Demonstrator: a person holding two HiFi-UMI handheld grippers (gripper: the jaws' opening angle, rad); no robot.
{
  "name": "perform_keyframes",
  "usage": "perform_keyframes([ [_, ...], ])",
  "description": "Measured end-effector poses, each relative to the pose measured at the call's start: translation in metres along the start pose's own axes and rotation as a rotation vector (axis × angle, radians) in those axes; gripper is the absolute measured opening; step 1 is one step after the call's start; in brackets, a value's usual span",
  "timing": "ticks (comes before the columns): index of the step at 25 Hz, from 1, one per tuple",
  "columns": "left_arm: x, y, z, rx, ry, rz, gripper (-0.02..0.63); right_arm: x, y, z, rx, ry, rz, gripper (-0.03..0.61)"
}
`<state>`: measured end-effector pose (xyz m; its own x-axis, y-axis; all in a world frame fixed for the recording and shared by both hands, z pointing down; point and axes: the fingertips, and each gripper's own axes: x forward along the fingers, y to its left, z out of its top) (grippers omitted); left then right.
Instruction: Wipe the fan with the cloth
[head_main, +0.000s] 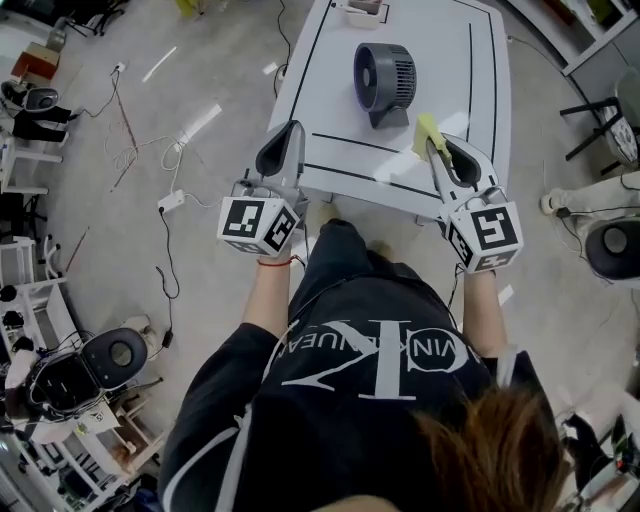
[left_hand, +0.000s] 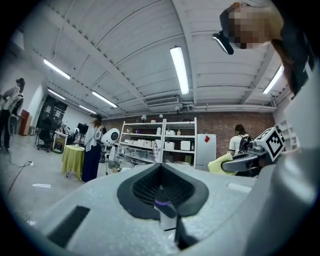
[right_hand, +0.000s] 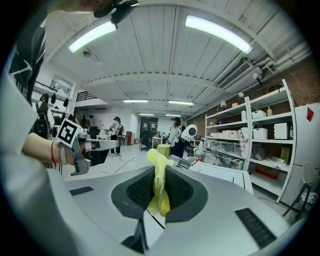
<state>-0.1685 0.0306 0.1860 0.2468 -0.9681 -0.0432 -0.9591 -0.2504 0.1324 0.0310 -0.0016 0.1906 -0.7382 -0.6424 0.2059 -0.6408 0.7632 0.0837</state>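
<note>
Looking down through the head view, I see the white table as the biggest thing in front of me, with black lines running inside its edges. The grey floor to its left is strewn with cables.

The fan, dark grey and round, stands upright on its base about midway between the table's left and right edges, closer to the far edge than the near one.

The left gripper is over the left part of the table's near edge, well apart from the fan. In its own view the jaws are pressed together with nothing between them.

The right gripper is over the right part of the near edge, angled toward the fan's base. In its own view the jaws pinch the yellow cloth. The cloth stands up in a crumpled fold above the pads and hangs a little below them.

From the head view the cloth pokes out past the jaw tips, just beside the right side of the fan's base. I cannot tell whether it touches the base.
</note>
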Motion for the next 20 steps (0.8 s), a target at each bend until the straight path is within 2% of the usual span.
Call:
perform_keyframes([
  [6, 0.011, -0.002, -0.013, -0.006, 0.008, -0.008, 0.011, -0.002, -0.007, -0.012, 0.014, 0.005, -0.006, 0.037],
  [20, 0.025, -0.027, -0.008, -0.001, 0.005, -0.062, 0.011, -0.026, -0.014, -0.023, 0.061, 0.015, -0.029, 0.037],
])
